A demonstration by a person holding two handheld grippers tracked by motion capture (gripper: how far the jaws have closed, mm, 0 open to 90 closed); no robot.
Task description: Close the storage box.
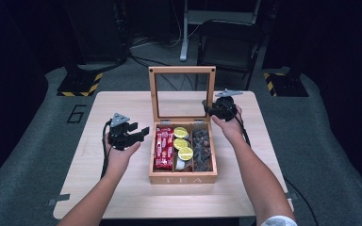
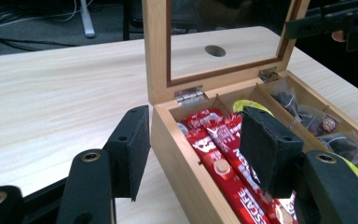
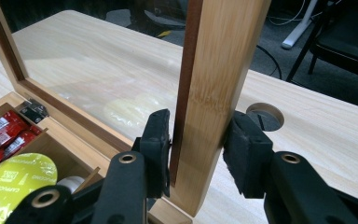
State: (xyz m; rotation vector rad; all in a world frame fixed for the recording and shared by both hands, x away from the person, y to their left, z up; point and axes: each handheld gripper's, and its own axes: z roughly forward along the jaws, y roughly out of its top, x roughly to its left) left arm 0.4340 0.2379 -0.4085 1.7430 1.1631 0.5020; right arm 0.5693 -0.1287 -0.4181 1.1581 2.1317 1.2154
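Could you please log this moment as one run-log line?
right claw: shut on lid frame, lid upright | left claw: open, over red sachets | tea box: open

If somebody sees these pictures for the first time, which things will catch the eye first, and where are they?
First comes the wooden tea box in the middle of the table, its glass lid standing upright. The right gripper is shut on the lid's right frame edge. Inside, red packets fill the left compartment, yellow-green capsules the middle and dark tea bags the right, while the left gripper hangs open beside the box's left wall.
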